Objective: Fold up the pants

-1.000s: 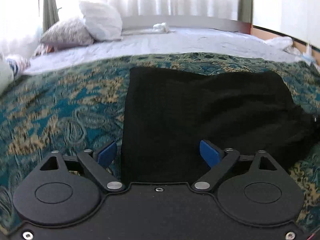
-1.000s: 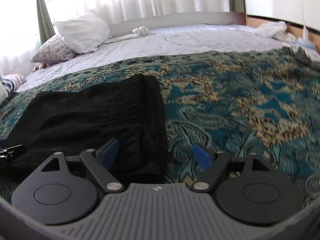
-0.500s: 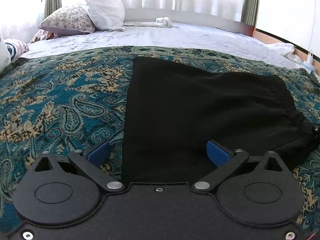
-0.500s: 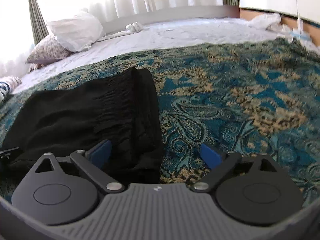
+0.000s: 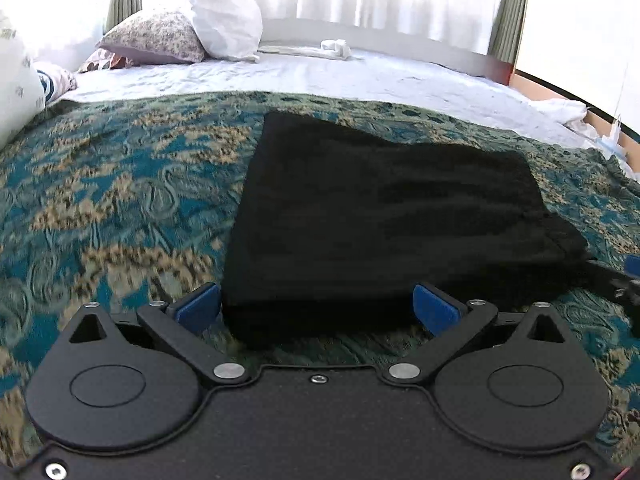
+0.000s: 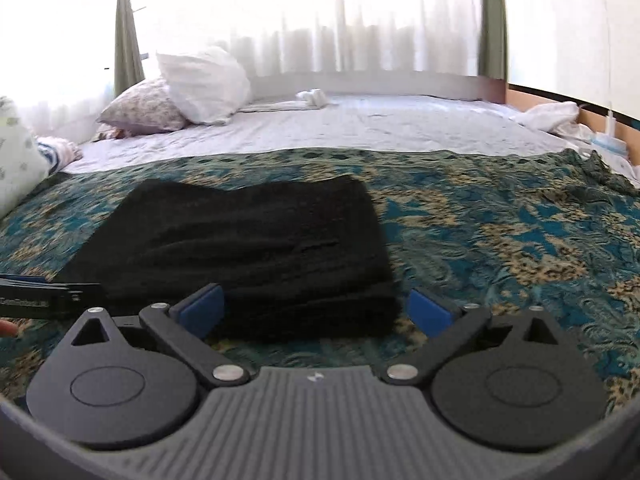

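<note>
Black pants (image 5: pixel 380 216) lie folded into a flat rectangle on a teal paisley bedspread (image 5: pixel 100 208). My left gripper (image 5: pixel 317 307) is open just above the bedspread, and the pants' near left corner sits between its blue pads without touching them. The same pants (image 6: pixel 256 248) fill the middle of the right wrist view. My right gripper (image 6: pixel 316 310) has its jaws opening, with the pants' near right edge between the pads, untouched. One of the left gripper's fingers (image 6: pixel 48 296) pokes in at the left edge.
Beyond the bedspread lies a white sheet (image 5: pixel 360 76) with a white pillow (image 5: pixel 224 20), a floral pillow (image 5: pixel 156 36) and a small rolled white cloth (image 5: pixel 336 48). Crumpled white fabric (image 6: pixel 552 116) sits at the far right by a wooden edge. Curtains hang behind.
Both grippers have drawn back from the pants, so bedspread now shows between the pants' near edge and each gripper body. Both sets of jaws have spread wider. The right view has swung toward the pants.
</note>
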`<state>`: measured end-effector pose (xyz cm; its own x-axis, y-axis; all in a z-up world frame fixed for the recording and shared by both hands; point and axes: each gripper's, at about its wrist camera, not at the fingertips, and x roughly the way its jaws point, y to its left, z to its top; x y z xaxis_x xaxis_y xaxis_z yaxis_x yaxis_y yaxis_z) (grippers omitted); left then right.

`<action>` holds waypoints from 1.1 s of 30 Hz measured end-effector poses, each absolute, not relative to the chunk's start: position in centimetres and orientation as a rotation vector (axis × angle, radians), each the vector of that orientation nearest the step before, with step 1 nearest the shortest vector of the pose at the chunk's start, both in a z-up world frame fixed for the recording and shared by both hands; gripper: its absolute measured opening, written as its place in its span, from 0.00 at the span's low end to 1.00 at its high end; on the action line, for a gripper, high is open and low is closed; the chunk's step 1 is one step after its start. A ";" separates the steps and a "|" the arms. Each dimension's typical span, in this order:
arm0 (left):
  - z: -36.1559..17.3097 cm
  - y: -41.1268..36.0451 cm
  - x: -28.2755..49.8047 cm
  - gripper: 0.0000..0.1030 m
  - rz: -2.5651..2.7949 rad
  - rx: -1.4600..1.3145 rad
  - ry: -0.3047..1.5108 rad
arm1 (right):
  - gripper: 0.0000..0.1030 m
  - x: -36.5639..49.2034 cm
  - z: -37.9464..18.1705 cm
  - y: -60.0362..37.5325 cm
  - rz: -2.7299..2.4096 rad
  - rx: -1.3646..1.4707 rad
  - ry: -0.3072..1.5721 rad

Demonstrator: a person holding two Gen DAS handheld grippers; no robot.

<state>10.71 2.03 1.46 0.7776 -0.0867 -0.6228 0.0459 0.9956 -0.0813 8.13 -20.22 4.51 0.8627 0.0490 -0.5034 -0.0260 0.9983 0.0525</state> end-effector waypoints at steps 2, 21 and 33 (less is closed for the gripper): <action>1.0 1.5 10.1 1.00 -0.060 -0.050 0.680 | 1.00 8.2 4.0 -19.1 0.039 0.024 0.536; -0.7 -0.1 9.6 1.00 -0.033 0.049 0.669 | 1.00 8.0 0.4 -17.0 0.016 -0.051 0.589; -0.7 0.2 9.7 1.00 -0.040 0.033 0.674 | 1.00 8.0 0.3 -17.2 0.016 -0.044 0.582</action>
<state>9.66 0.15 -0.69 0.7806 -0.0260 -0.6244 0.0476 0.9987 0.0180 7.95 -17.16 0.32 0.8353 0.0023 -0.5498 -0.0275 0.9989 -0.0375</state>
